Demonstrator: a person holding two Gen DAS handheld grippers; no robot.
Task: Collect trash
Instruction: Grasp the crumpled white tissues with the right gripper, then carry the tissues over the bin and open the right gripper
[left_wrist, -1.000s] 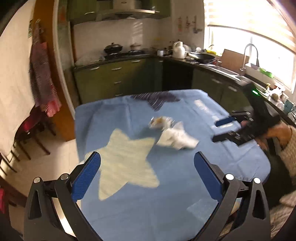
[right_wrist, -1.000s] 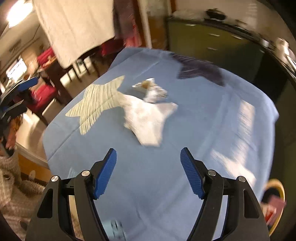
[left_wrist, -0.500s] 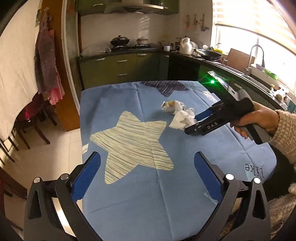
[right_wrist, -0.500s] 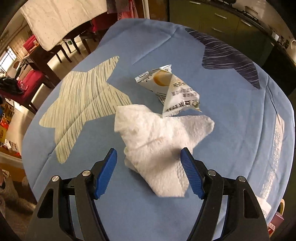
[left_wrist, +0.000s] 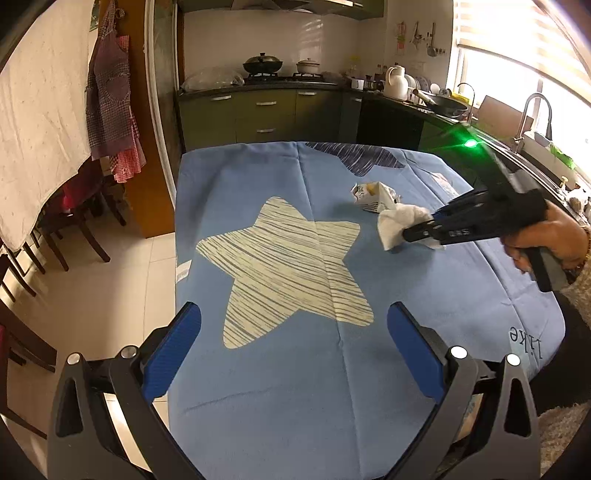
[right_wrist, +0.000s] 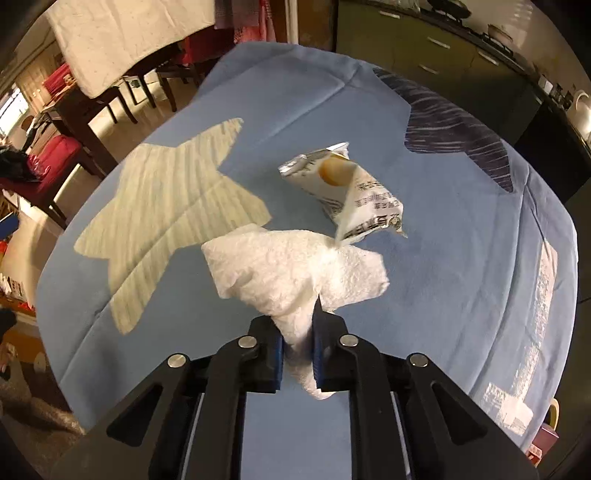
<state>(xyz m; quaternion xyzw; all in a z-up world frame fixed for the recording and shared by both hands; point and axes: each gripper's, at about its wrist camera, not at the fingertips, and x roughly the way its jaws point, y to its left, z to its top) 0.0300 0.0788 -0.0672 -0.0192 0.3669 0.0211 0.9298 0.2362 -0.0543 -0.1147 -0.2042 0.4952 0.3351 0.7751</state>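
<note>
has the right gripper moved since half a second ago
Yes. In the left wrist view the right gripper has advanced toward the pale star and shut on the white tissue.

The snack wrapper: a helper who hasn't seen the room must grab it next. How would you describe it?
On the blue star-print tablecloth, look between the pale star and the dark one. The snack wrapper lies there, touching the white paper towel. Unlike the soft towel, it is crinkled, glossy and printed with text.

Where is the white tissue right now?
The white tissue is pinched in the right gripper, just above the blue tablecloth, touching the crumpled wrapper beyond it.
</note>
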